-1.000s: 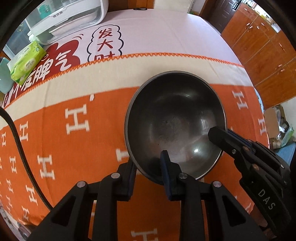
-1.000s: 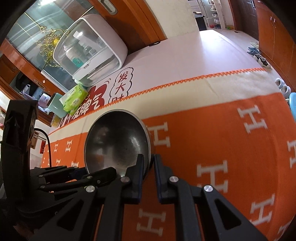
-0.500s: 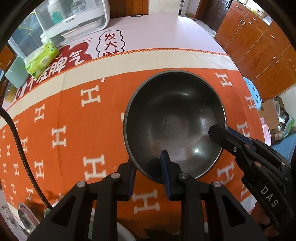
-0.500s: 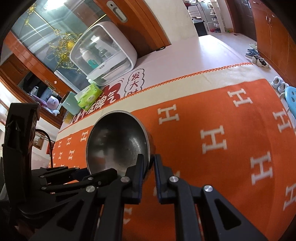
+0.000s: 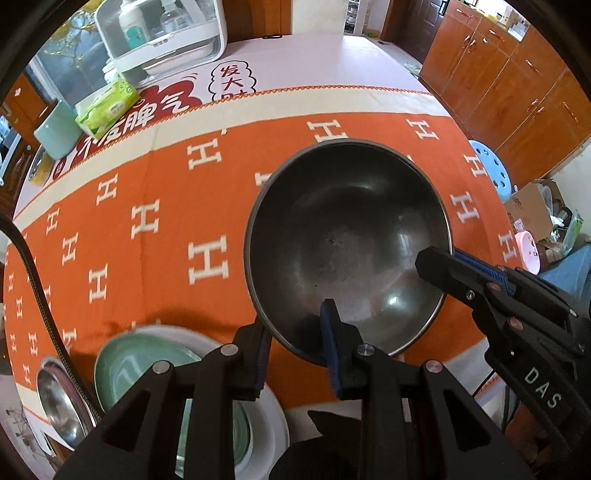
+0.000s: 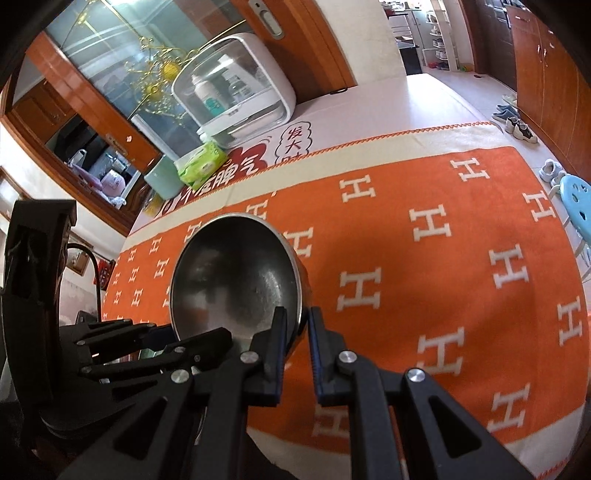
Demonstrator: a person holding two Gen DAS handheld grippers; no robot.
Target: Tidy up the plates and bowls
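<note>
Both grippers hold one steel bowl [image 5: 347, 243] in the air over the orange tablecloth [image 5: 155, 229], mouth facing up. The left gripper [image 5: 297, 350] clamps its near rim, the right gripper [image 6: 297, 325] its right rim. Being round, it has no long axis.

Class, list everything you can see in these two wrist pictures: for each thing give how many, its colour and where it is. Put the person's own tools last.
Metal bowl: one, dark steel, held above the cloth by both claws.
Green plate: one, pale green, on a white plate, near table edge.
Small steel dish: one, silver, left of the plates.
Tablecloth: one, orange with white H marks.
Tissue pack: one, green, far side.
Cup: one, pale green, beside the tissues.
Storage box: one, white and clear, bottles inside.
Stool: one, blue, on the floor.
Left claw: black, shut on the bowl's rim.
Right claw: black, shut on the rim.
</note>
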